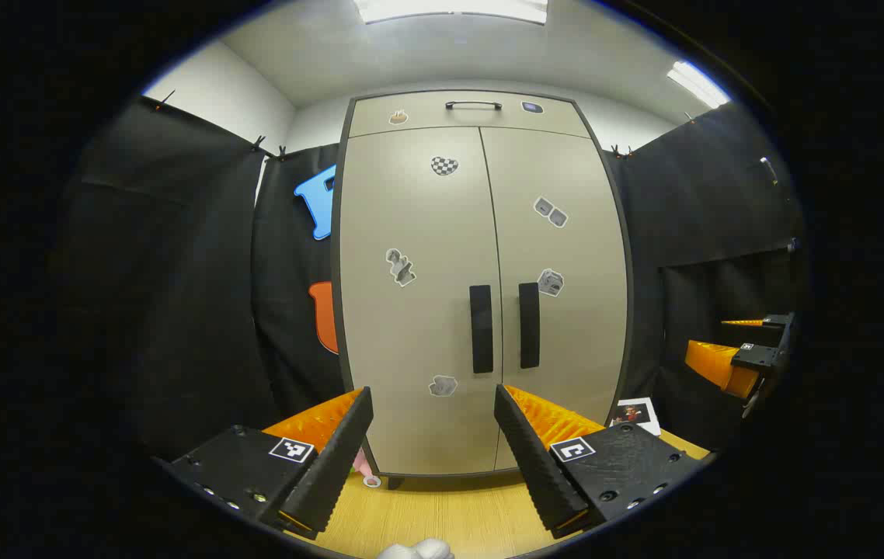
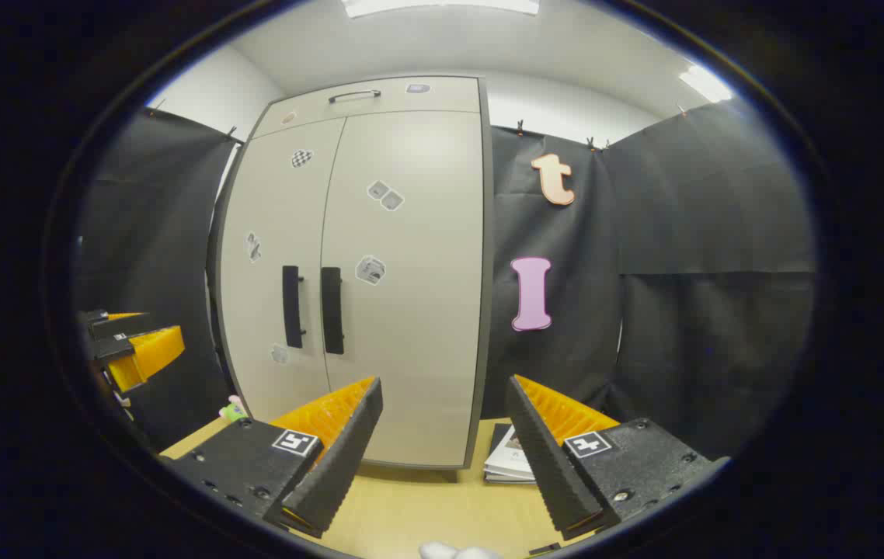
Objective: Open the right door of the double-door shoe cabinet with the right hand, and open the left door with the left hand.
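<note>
Black cloth lines the booth on three sides under a white ceiling with strip lights, and a pale wooden surface (image 1: 442, 508) carries a tall beige shoe cabinet (image 1: 481, 233) standing upright against the back wall. Its left door (image 1: 411, 310) and right door (image 1: 558, 310) are both closed, smooth flat panels dotted with small stickers, each with a dark vertical bar handle beside the centre seam; a drawer-like top panel bears a thin curved handle. In the left gripper view the left tool (image 1: 433, 435) sits in front of the doors with its ridged fingers spread wide, touching nothing. In the right gripper view the right tool (image 2: 446, 435) is likewise spread and holds nothing, well short of the cabinet. A stack of booklets (image 2: 508, 458) lies at the cabinet's right foot, and a small pink and green toy (image 2: 234, 407) at its left.
</note>
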Demonstrator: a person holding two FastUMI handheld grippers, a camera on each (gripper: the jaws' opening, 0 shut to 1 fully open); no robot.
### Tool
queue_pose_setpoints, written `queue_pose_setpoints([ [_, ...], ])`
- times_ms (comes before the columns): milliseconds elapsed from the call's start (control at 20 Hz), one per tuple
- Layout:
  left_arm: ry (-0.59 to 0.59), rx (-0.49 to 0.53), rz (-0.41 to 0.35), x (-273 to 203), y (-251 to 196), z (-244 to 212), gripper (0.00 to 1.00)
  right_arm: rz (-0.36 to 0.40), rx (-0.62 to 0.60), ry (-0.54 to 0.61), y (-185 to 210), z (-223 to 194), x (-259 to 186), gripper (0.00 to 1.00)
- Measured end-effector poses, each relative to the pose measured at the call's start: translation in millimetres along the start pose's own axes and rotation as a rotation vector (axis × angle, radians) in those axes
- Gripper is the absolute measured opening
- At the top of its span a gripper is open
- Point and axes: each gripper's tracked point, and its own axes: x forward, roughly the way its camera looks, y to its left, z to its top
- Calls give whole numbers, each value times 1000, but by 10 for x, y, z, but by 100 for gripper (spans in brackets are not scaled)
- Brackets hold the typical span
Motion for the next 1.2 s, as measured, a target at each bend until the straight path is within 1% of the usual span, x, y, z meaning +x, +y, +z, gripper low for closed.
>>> queue_pose_setpoints([
  [150, -12, 7, 1, -4, -9, 29, 95, -3, -4, -9, -7, 36, -34, 100],
  [300, -9, -17, -6, -24, -37, 25, 95, -1, -5, -17, -10, 58, -45, 100],
  [500, -6, -18, -3, -35, -35, 10, 96, -4, -4, -15, -23, 45, -36, 100],
  [800, -6, -19, 13, -70, 19, -4, 96, 1, -5, -16, 7, 44, 59, 100],
  [950, -9, 4, 34, -107, 91, -33, 96, 9, -6, -16, 94, 61, 165, 100],
  [1050, -8, 20, 44, -144, 136, -40, 96, 28, -12, -10, 213, 35, 279, 100],
  [1200, -4, 13, 50, -189, 167, -62, 96, 67, -11, -7, 457, 51, 471, 100],
])
